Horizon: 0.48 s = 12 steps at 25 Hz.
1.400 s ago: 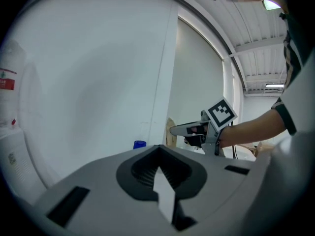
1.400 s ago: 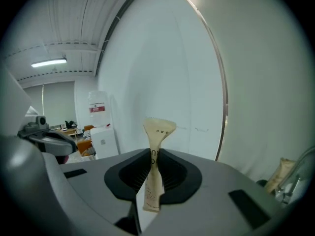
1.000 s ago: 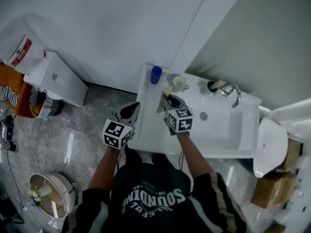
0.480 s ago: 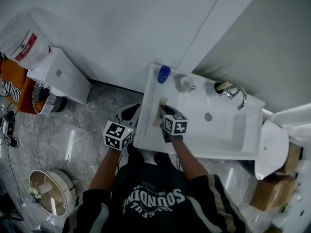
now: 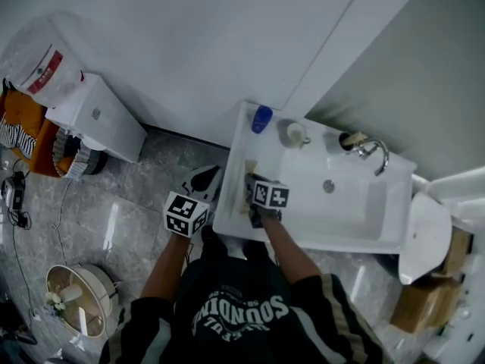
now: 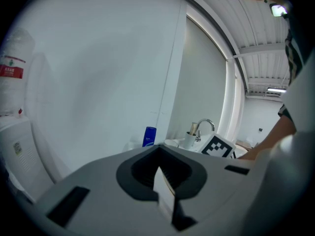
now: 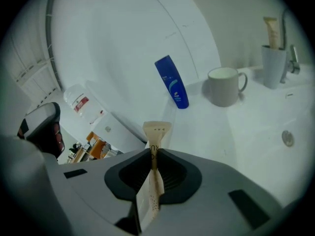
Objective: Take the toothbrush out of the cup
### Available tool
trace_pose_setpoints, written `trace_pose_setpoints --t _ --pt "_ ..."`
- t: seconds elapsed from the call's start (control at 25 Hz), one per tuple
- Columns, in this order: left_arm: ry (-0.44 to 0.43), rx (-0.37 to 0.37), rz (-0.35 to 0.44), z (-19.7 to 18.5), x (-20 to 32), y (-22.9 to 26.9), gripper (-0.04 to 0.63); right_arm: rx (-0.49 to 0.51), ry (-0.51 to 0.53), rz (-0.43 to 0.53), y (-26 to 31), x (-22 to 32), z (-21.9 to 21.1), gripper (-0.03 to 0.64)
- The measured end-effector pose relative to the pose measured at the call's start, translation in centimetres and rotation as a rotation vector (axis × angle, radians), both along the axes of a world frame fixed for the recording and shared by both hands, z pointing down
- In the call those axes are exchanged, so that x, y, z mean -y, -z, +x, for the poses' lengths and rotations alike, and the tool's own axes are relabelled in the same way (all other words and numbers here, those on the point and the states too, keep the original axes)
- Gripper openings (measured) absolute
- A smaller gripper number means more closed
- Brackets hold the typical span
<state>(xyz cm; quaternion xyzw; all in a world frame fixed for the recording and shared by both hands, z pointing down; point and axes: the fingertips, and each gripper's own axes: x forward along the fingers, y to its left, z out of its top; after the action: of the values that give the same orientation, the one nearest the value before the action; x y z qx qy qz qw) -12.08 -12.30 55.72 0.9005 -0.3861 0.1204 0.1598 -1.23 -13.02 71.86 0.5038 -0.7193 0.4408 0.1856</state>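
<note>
My right gripper (image 5: 251, 189) is shut on a toothbrush in a beige wrapper (image 7: 156, 132), held low over the sink's left ledge (image 5: 236, 177). The wrapper's flat end sticks out past the jaws (image 5: 248, 177). The white cup (image 7: 224, 86) stands empty at the back of the ledge (image 5: 294, 133), well clear of the gripper. My left gripper (image 5: 201, 180) hangs over the floor just left of the sink, its jaws (image 6: 160, 173) together with nothing between them.
A blue bottle (image 5: 262, 118) leans on the wall beside the cup. A second cup with a beige tube (image 7: 273, 58) stands by the faucet (image 5: 375, 154). The basin (image 5: 341, 203) lies right of my gripper. A white cabinet (image 5: 95, 116) and a round basket (image 5: 72, 302) are at left.
My right gripper has come down and back along the left ledge, away from the white cup, with the wrapped toothbrush still in it. The left gripper has barely shifted.
</note>
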Motion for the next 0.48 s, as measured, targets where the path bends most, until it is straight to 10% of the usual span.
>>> trace_pose_setpoints --t 0.2,0.48 --pt "0.005 0.005 -0.007 -0.3 -0.1 -0.4 -0.002 0.105 -0.04 -0.096 -2.0 -0.9 -1.1 0.043" --pt "0.015 0.011 -0.012 -0.7 0.0 -0.6 -0.002 -0.036 0.106 -0.112 -3.9 -2.0 -2.3 0.043"
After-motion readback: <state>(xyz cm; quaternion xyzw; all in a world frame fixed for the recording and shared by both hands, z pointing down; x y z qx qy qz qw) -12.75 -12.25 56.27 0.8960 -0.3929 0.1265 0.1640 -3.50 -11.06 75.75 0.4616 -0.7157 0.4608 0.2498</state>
